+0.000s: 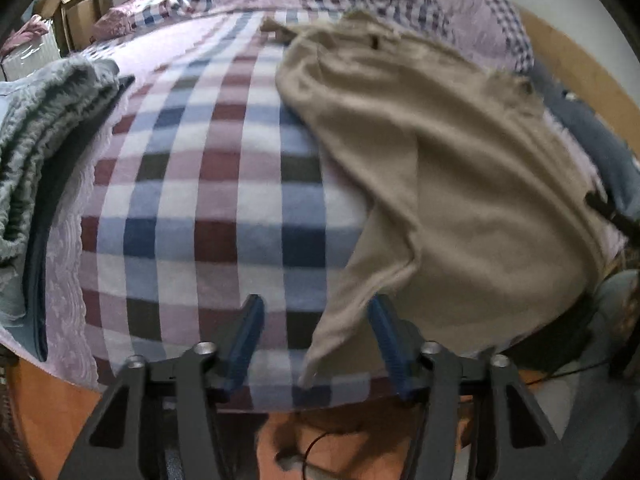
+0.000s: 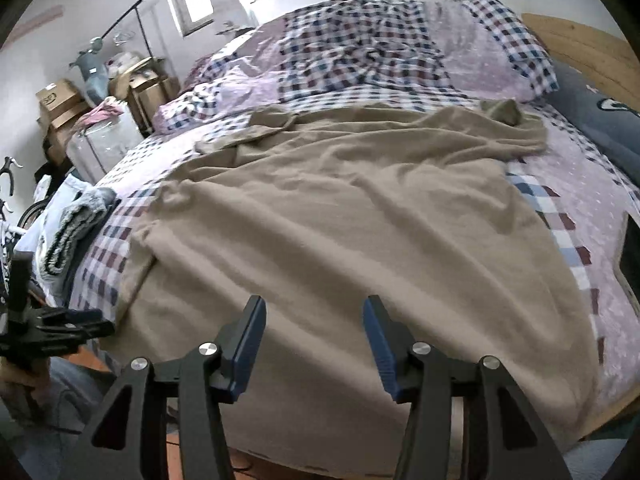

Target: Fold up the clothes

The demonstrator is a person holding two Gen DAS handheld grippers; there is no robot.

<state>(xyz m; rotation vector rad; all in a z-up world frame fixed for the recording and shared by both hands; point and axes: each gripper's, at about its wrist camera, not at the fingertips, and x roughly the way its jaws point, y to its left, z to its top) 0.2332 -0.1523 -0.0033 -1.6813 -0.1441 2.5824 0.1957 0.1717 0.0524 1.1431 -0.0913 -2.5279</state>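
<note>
Both views low, facing shared bed (image 1: pixel 224 184)

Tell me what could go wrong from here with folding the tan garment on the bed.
Both grippers, left and right, are open, holding nothing. The tan garment lies wrinkled, and its near corner hangs at the bed's edge, so it could slip off or fold crookedly. A wide sweep left might disturb the folded grey stack.

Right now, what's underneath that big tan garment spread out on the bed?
The tan garment lies on the checked bedsheet, which shows around its left and right edges. Whatever sits beneath the garment's middle is covered, so I cannot tell if anything else lies there.
</note>
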